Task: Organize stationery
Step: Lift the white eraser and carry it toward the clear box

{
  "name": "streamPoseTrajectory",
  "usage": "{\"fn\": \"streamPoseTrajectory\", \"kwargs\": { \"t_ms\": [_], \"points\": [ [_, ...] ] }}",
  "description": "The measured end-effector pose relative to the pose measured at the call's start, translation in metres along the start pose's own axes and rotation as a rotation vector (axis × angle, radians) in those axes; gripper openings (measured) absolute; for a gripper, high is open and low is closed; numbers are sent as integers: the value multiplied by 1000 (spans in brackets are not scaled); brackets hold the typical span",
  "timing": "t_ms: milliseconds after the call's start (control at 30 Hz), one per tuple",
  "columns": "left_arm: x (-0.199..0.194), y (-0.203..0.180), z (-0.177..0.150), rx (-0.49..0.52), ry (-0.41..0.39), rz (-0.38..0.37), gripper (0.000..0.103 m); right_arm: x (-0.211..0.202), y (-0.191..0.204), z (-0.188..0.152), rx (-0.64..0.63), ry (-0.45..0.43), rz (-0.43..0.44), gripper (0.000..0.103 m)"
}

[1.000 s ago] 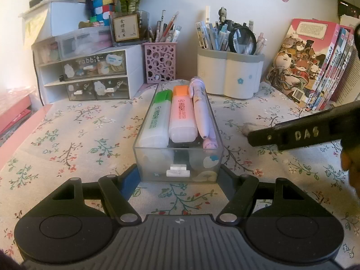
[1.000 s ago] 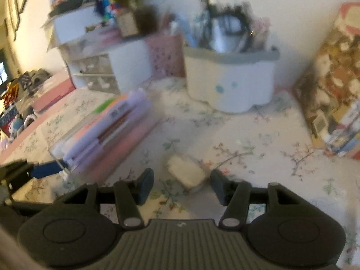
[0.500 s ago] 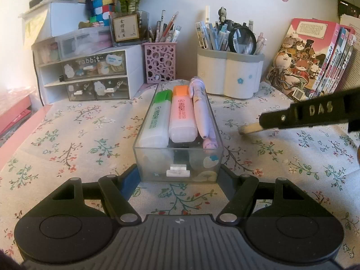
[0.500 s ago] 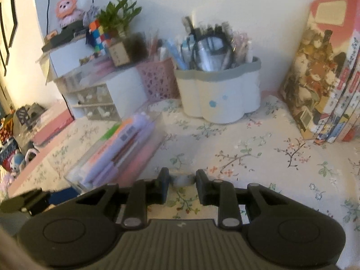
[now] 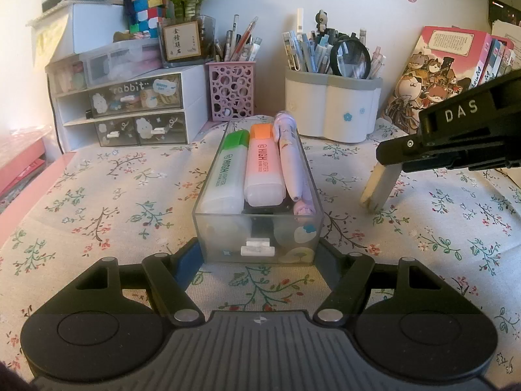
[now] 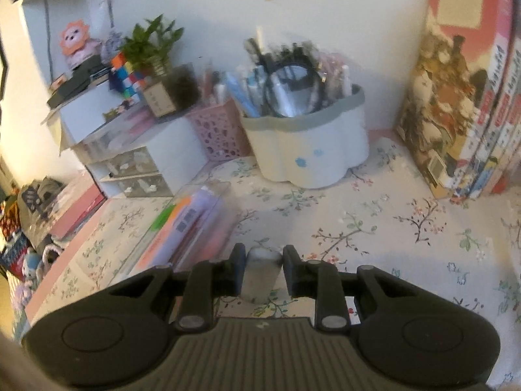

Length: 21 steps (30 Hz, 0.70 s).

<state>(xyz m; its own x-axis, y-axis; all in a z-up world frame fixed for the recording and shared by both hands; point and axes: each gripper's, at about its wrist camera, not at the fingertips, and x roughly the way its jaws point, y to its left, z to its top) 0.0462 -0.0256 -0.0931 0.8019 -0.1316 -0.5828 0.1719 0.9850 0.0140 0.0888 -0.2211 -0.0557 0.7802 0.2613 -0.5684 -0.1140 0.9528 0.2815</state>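
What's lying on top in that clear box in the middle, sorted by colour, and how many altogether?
In the clear box, top layer only; what lies beneath is too hidden to count:
Green-capped highlighter: 1
Orange-capped highlighter: 1
Lilac pen: 1
Total: 3

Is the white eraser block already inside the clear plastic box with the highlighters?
No, the white eraser block hangs from the right tongs above the floral tablecloth, beside the clear plastic box.
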Motion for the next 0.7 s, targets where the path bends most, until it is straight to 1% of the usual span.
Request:
{"fn": "streamPoseTrajectory", "kwargs": {
  "t_ms": [133,367,700],
  "points": [
    [0,0,0,0,0,0,72,1,-8,5,65,5,-1,30],
    [0,0,0,0,0,0,72,0,-14,13,128,25,-14,30],
    [0,0,0,0,0,0,72,-5,-7,37,154,1,-13,30]
  ]
}}
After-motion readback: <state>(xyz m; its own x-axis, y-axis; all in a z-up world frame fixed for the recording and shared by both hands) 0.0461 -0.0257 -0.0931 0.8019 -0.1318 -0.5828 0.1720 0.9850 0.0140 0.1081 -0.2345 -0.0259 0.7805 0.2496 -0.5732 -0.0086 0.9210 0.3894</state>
